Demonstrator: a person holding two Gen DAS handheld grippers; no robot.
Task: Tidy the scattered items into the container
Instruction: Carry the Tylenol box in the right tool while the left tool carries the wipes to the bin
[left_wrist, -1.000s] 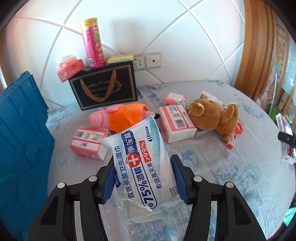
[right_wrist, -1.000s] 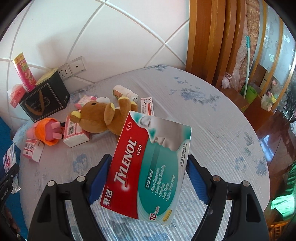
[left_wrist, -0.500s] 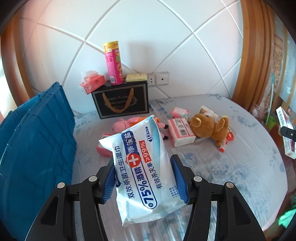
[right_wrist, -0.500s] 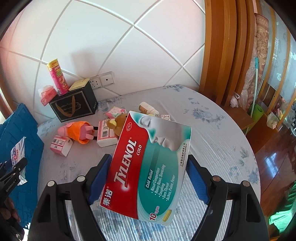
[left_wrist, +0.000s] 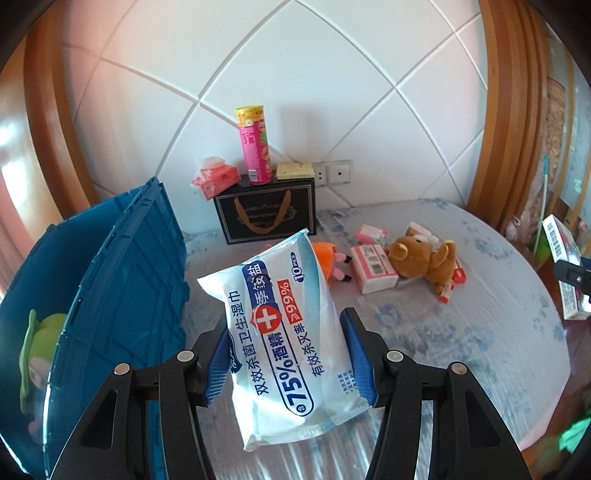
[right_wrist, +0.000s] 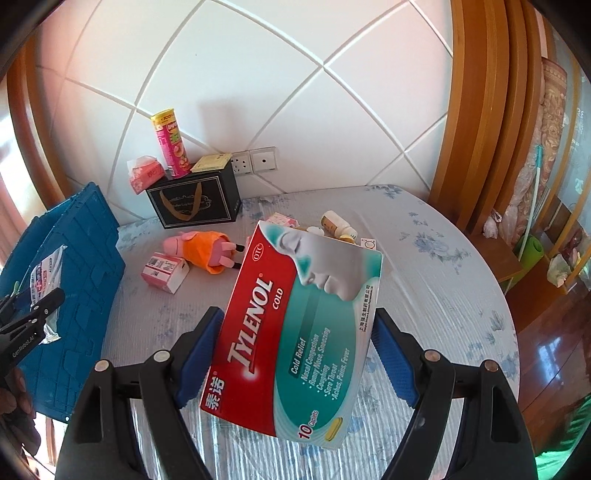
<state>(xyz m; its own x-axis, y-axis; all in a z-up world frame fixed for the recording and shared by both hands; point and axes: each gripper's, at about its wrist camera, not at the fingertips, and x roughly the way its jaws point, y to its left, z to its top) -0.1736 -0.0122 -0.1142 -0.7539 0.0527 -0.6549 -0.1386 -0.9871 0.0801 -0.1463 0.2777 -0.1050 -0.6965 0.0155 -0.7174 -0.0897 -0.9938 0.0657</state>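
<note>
A round counter (right_wrist: 424, 258) is covered by a pale cloth printed with blue flowers under a ribbed clear film. At its left edge a blue plastic container (left_wrist: 122, 288) with moulded ribs is seen, and something green lies inside it. A black gift bag (left_wrist: 266, 216) with a gold ribbon handle is placed against the tiled wall; a pink can (left_wrist: 255, 146), a tissue pack (left_wrist: 214, 179) and a yellow pad (left_wrist: 294, 171) are set on top of it. The cardboard box (right_wrist: 295, 332) printed "TYLENOL COLD", "Cold Relief" and "10 Caplets" is clamped between the blue ribbed fingers of the right gripper (right_wrist: 295, 354), above the counter. The soft glossy wipes pack (left_wrist: 284, 332), marked "75%", "99%" and "10 PCS" with Chinese text, is pinched by the left gripper (left_wrist: 284, 362) just beside the container wall. On the cloth, well apart from the container, a brown plush bear (left_wrist: 424, 258), an orange and pink plush pig (right_wrist: 203, 247) and a pink barcoded carton (right_wrist: 164, 271) are lying.
</note>
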